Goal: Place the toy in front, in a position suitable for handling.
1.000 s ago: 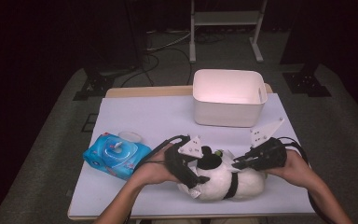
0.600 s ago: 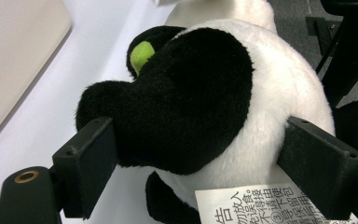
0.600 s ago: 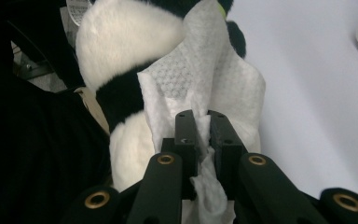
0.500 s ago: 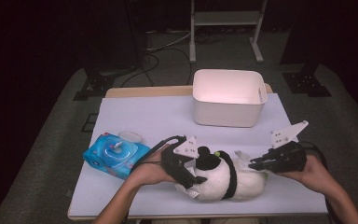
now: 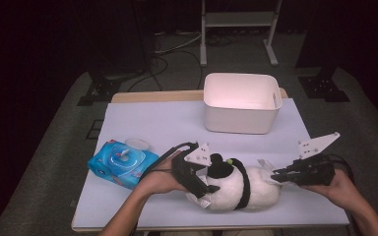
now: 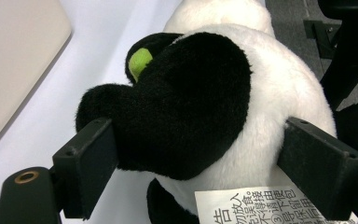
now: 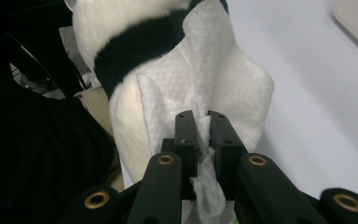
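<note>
High view placed the white-covered table (image 5: 142,123) across the middle, a cream plastic bin (image 5: 241,103) upper centre. Low centre lay the black-and-white plush panda (image 5: 236,189) (its printed tag toward the frame's bottom edge). Around its head the left gripper (image 5: 197,174) clamped wide. At lower right, the right gripper (image 5: 280,176) pinched a white paper wipe (image 7: 205,98) against the panda's end. A blue wipes pack (image 5: 122,163) sat lower left.

Dark room around a lit table

A pale lavender table top (image 5: 152,123) with a wooden far edge (image 5: 152,96) stands on grey carpet (image 5: 59,162). Beyond its far edge, cables (image 5: 170,49) trail toward a white metal stand (image 5: 238,19); the rest is black.
</note>
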Demonstrator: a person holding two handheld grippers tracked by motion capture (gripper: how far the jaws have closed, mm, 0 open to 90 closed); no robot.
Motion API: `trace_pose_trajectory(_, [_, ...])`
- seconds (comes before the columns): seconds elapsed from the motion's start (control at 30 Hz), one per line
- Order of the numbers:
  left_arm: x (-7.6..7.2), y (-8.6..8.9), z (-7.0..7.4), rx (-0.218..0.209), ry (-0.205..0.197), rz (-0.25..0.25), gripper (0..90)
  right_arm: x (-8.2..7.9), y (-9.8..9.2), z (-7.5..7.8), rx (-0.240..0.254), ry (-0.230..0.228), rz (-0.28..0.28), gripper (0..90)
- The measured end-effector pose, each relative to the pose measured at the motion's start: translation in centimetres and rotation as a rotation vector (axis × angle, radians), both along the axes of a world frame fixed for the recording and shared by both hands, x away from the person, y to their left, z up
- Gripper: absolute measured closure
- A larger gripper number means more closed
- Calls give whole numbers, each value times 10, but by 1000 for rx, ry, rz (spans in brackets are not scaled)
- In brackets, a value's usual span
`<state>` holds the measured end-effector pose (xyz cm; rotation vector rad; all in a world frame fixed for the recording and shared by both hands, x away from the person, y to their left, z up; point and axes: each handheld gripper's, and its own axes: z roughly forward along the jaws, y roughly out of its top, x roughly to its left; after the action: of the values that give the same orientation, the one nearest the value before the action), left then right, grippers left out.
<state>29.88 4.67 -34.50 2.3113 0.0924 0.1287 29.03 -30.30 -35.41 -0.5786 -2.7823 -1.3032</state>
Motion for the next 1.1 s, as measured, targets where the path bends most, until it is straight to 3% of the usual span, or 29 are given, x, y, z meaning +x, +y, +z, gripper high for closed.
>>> trace_pose_trajectory(0.47, [0,-17,3,-15,-25,-28,142,11,40,11,9,-24,77,821])
trace_pose_trajectory(0.57, [0,-20,4,0,-34,-32,141,11,51,10,-15,-25,108,822])
trace_pose_trajectory(0.83, [-4,-11,8,-57,-11,-23,138,7,42,5,-18,-16,94,828])
trace_pose_trajectory(1.1, [-8,-9,6,-49,7,-36,139,6,29,5,-10,-14,64,828])
